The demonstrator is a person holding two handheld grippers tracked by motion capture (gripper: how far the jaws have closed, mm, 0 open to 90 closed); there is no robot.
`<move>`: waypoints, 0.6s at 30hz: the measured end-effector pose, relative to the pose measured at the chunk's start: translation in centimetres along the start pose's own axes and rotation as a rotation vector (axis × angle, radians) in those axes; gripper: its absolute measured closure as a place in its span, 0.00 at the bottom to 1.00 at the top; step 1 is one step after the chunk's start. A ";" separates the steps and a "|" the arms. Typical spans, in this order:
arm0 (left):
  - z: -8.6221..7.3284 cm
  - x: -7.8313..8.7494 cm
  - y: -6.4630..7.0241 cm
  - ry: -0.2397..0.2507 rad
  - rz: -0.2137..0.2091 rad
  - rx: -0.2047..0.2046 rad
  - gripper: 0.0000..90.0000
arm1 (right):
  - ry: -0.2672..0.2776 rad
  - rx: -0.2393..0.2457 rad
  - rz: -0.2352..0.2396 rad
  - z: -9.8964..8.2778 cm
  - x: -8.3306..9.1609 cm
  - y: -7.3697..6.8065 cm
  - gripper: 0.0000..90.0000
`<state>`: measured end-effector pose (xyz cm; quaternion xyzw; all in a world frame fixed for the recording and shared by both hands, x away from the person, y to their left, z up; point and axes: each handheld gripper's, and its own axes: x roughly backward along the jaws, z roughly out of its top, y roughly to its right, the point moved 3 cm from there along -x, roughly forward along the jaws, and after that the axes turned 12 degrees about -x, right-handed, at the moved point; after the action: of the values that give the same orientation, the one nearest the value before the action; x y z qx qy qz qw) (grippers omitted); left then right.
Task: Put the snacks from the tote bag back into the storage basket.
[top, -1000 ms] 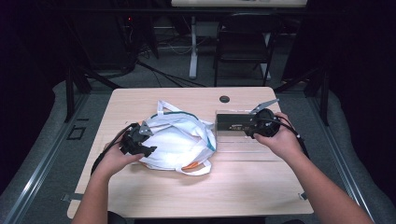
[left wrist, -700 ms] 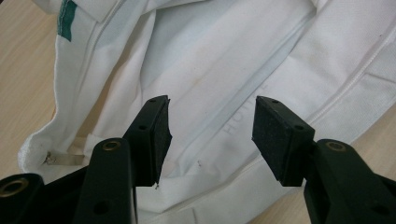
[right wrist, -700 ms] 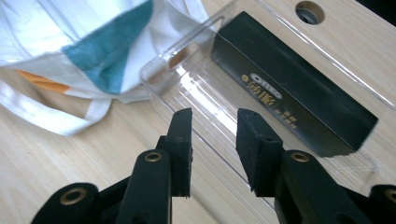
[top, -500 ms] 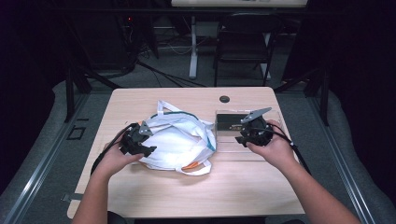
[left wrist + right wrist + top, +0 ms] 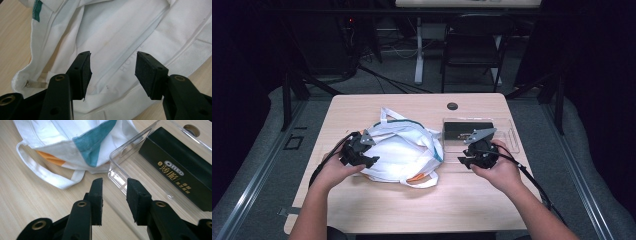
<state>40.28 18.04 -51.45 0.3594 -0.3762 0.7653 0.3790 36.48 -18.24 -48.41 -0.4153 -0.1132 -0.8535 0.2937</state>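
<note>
Covering an orange item (image 5: 416,176), the white bag (image 5: 404,150) lies under the left gripper's (image 5: 112,72) empty, parted jaws.

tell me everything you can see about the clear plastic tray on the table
The clear plastic tray is a shallow, see-through rectangular bin with thin upright walls and a cut-out handle slot in one end wall. It sits flat on the wooden table, to the right of the white cloth bag. Inside lies a black box with gold lettering. The right gripper hovers at its near corner, jaws apart, gripping nothing.
</note>
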 end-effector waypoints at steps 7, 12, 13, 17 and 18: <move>0.0 0.0 0.0 -0.001 0.000 0.000 0.51 | 0.012 0.005 0.011 -1.4 -0.6 -1.1 0.73; 0.0 0.0 0.0 0.001 0.002 0.000 0.51 | 0.016 0.006 0.017 -2.2 -0.9 -1.5 0.74; 0.0 0.0 0.0 0.001 0.002 0.000 0.51 | 0.020 0.001 0.023 -2.4 -0.9 -1.6 0.74; 0.0 0.0 0.0 0.000 0.002 -0.002 0.51 | 0.026 -0.008 0.030 -2.9 -1.3 -1.9 0.74; 0.0 0.0 0.0 -0.001 0.002 -0.002 0.51 | 0.026 -0.007 0.028 -3.0 -1.3 -2.0 0.74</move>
<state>40.27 18.05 -51.45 0.3590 -0.3775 0.7651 0.3785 34.04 -17.42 -51.22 -0.4069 -0.1006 -0.8549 0.3057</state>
